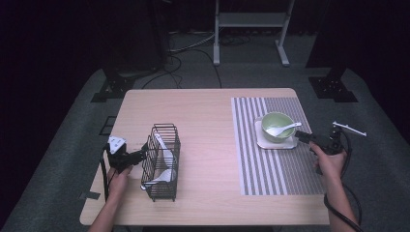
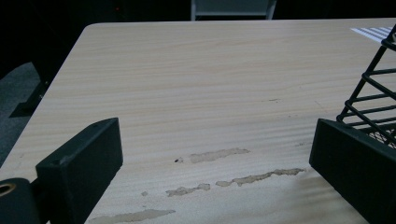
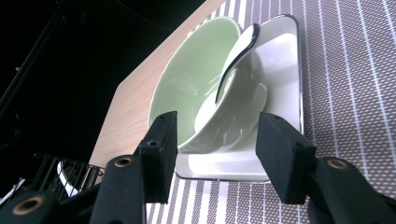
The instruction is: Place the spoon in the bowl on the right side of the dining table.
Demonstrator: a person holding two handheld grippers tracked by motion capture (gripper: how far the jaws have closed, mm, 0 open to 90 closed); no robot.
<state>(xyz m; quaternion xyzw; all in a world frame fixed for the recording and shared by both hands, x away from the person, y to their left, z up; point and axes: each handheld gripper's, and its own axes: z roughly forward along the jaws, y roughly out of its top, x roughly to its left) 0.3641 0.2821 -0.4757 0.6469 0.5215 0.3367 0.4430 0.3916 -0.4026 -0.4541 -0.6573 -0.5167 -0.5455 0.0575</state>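
Landmark: pale green ceramic bowl (image 1: 277, 125), seated on a white square plate (image 1: 276, 141) over the grey striped woven placemat (image 1: 275, 166). White ceramic spoon (image 1: 281, 129) lies inside the bowl, handle propped over the rim toward the right gripper (image 1: 303, 137), prob. so it stays reachable. Right gripper just beside the bowl, jaws parted, nothing between them; spoon looks set down and released. Black wire basket (image 1: 161, 162), w/ more white spoons, stands well left of the bowl on the wooden table (image 1: 203, 116). Left gripper (image 1: 141, 155) at basket's left wall, jaws spread, one by the wire, gripping nothing; likely steadying it.
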